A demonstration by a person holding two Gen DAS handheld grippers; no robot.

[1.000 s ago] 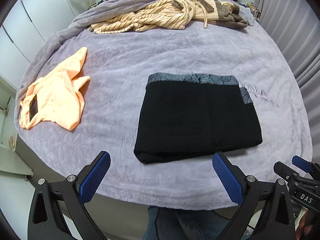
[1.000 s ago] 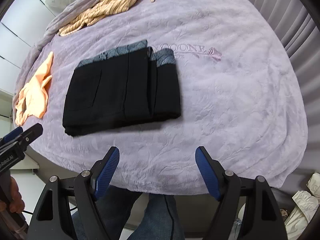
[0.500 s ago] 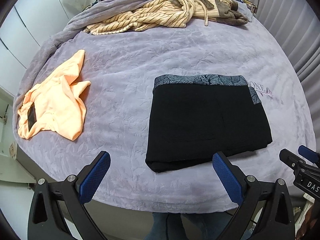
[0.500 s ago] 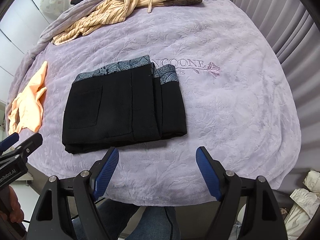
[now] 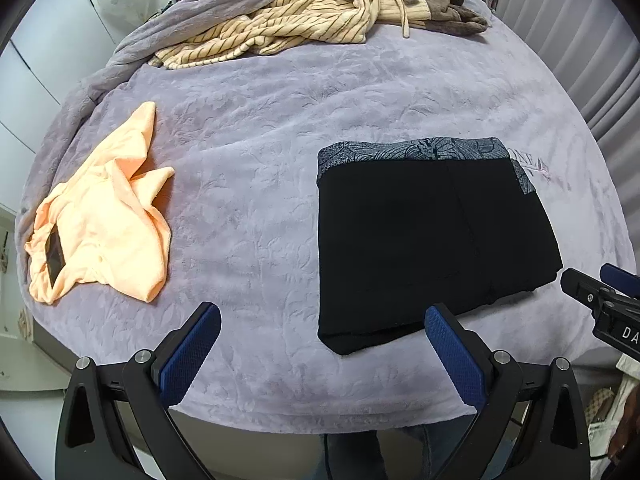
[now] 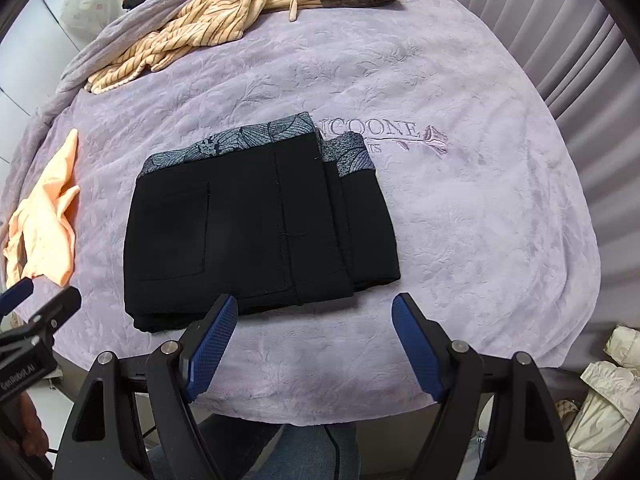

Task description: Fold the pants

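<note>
Lavender plush bedspread (image 5: 280, 128) fills both views, embossed with a leafy pattern and some stitched lettering with a rose (image 6: 434, 138) beside the garment. And right in the middle of it, the black pants (image 6: 248, 232), folded into a compact rectangle, patterned grey waistband (image 6: 256, 138) along the far edge, a back pocket showing on top, layered folds stacked toward the right side. They lie flat on the spread, nobody touching them.

Left gripper (image 5: 320, 346) hangs above the near edge of the bed, blue pads spread wide, nothing between them; its right pad sits just in front of the pants' near corner in that view. Right gripper (image 6: 314, 340) is the same story, jaws well apart and empty, its left pad lining up with the pants' near edge.

Off to the left, a crumpled peach top (image 5: 104, 216) with a dark phone-like slab (image 5: 54, 254) resting on it, well apart from the pants. Up at the far end, a striped cream garment (image 5: 288, 20) heaped against something brown and fuzzy (image 5: 452, 8). Grey curtains (image 6: 560, 32) run down the right side, and blue-jeaned legs (image 6: 304, 452) show below the bed edge
</note>
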